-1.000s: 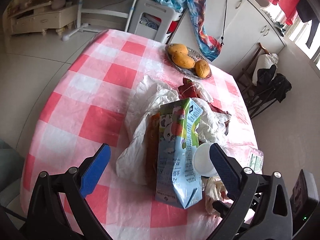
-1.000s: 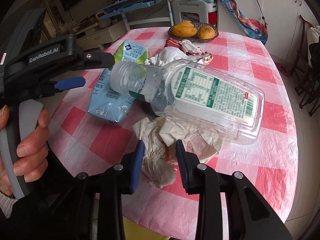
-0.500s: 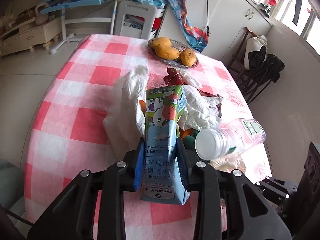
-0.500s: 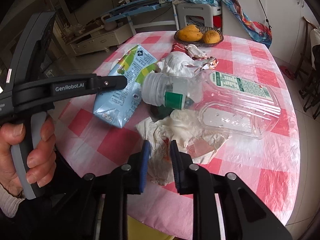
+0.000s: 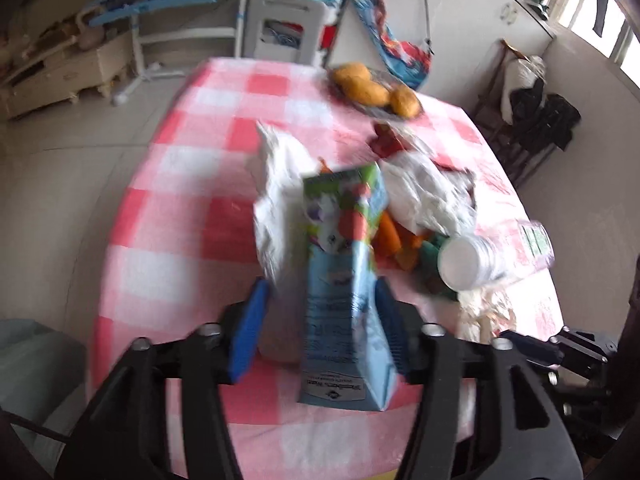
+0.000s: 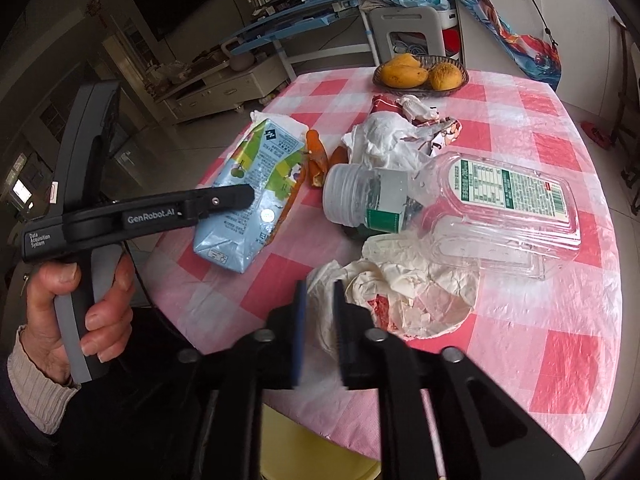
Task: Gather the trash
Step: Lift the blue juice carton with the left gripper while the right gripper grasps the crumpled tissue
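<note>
My left gripper has just been opening and is half open, so the juice carton sits loose between its jaws, while my right gripper, narrow, only brushes the crumpled wrapper ahead; either might slip away honestly.

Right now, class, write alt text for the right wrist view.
The right gripper, jaws just opening with crumpled paper seen between them, hangs over a pink checked table. Beyond lie a clear bottle and a carton.
</note>
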A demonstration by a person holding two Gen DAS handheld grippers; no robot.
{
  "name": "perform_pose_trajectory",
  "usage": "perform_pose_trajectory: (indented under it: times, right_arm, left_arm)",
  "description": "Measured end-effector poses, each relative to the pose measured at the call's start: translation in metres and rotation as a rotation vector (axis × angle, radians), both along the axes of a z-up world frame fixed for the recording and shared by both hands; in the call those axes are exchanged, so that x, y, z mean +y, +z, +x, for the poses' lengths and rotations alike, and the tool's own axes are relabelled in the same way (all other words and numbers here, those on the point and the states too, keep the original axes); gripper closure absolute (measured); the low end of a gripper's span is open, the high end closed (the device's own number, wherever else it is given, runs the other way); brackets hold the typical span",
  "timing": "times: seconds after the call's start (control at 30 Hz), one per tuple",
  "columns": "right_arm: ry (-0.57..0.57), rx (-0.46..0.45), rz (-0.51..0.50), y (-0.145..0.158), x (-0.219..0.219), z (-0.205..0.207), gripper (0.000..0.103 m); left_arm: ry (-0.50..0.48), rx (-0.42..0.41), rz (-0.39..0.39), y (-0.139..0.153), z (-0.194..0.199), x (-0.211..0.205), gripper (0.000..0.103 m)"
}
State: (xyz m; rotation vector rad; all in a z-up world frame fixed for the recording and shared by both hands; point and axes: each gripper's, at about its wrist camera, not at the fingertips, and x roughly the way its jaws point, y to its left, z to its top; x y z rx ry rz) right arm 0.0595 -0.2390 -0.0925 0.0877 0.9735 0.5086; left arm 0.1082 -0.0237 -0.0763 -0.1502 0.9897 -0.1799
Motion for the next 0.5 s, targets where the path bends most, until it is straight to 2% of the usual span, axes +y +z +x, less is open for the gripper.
perform_pose_trajectory:
  times: [0.03, 0.07, 0.23, 0.3, 0.43, 0.5]
  right_arm:
    - [-0.011, -0.022, -0.023, 0.001, 0.000, -0.001, 0.039]
    - [-0.018, -0.052, -0.047, 0.003, 0.002, -0.002, 0.028]
    - [-0.005, -0.052, -0.122, -0.007, 0.010, 0.001, 0.030]
    - [-0.001, -0.034, -0.145, -0.014, 0.012, 0.004, 0.035]
    - [-0.005, -0.010, -0.162, -0.022, 0.009, 0.005, 0.049]
    - [-0.010, -0.006, -0.155, -0.022, 0.007, 0.005, 0.057]
  left_arm:
    - [0.022, -0.024, 0.004, 0.006, -0.001, 0.007, 0.036]
    - [0.039, -0.041, 0.004, 0.011, -0.002, 0.015, 0.035]
    - [0.066, -0.057, -0.020, 0.018, -0.002, 0.034, 0.034]
    - [0.044, -0.044, -0.003, 0.015, -0.001, 0.028, 0.034]
    - [0.026, -0.045, 0.103, 0.009, 0.002, 0.011, 0.034]
    - [0.026, -0.025, 0.114, 0.003, 0.002, 0.008, 0.034]
